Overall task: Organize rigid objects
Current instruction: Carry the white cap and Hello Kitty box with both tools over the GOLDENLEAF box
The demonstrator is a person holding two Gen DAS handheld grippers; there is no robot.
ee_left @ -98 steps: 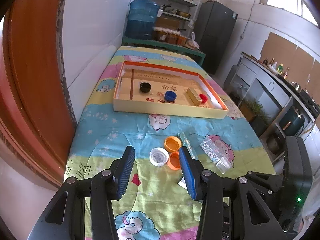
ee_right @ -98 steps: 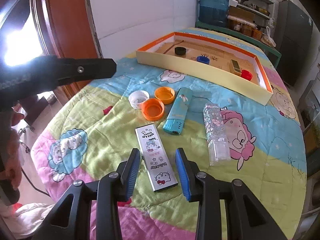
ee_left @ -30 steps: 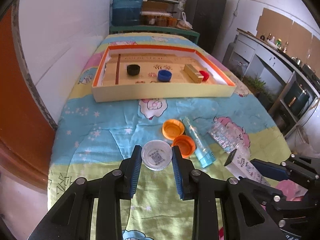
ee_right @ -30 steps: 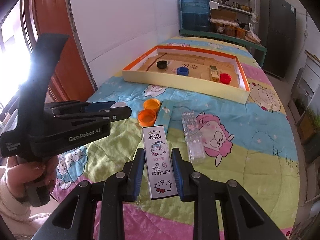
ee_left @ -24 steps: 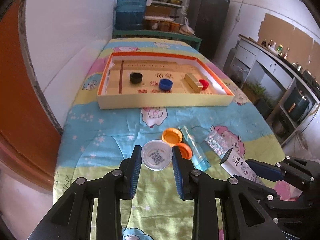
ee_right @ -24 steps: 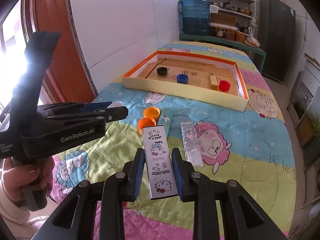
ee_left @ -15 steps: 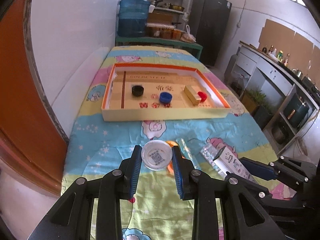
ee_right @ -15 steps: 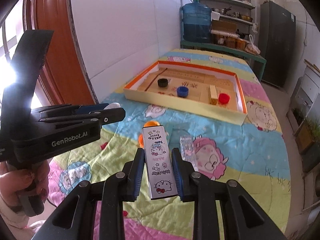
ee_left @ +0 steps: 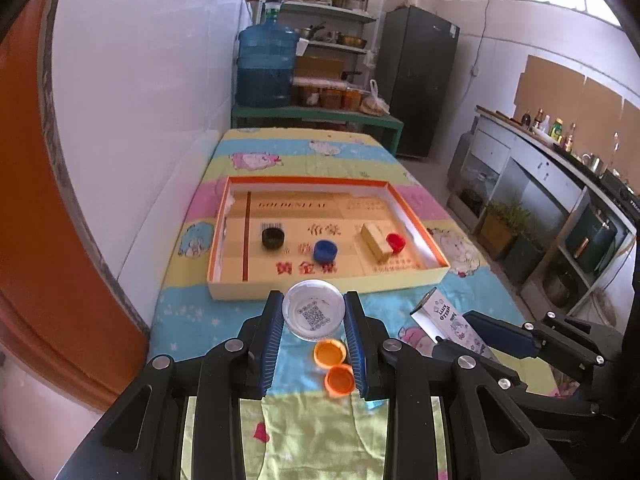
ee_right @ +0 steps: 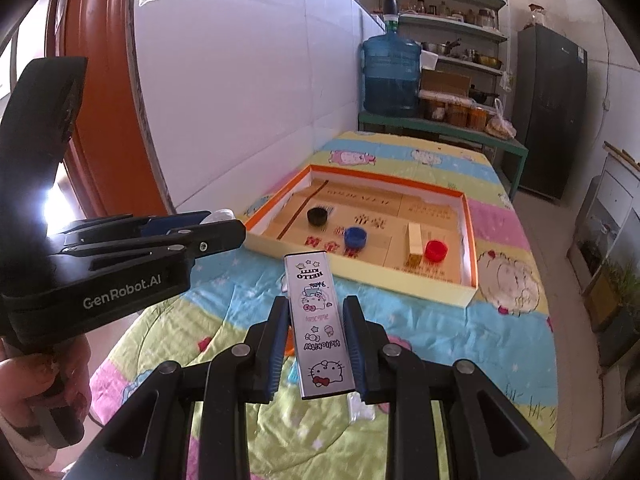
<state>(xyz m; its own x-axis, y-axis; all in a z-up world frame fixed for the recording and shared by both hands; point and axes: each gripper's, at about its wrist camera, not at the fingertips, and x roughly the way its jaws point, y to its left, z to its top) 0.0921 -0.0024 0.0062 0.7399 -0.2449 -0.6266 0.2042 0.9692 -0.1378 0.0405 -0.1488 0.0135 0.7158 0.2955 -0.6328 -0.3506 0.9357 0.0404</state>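
- I am seeing the tray [ee_left: 224, 280] lying on the surface [ee_left: 188, 320], against the wall.
- In it, three caps are sitting: one [ee_left: 273, 237] leftmost, one [ee_left: 325, 249] mid, one [ee_left: 396, 242] rightmost, touching a block [ee_left: 375, 241].
- Two caps [ee_left: 329, 352] [ee_left: 339, 379] are lying before the tray, touching.

Both your wrist cams sit just behind each hand-held gripper's fingers, tilted down over the quilted surface [ee_left: 192, 320], raised above it. Left view faces the tray [ee_left: 328, 280] straight ahead; right view sees it [ee_right: 470, 280] ahead too, from further right. Shared: tray, shelves beyond, each other's hand-held gripper.
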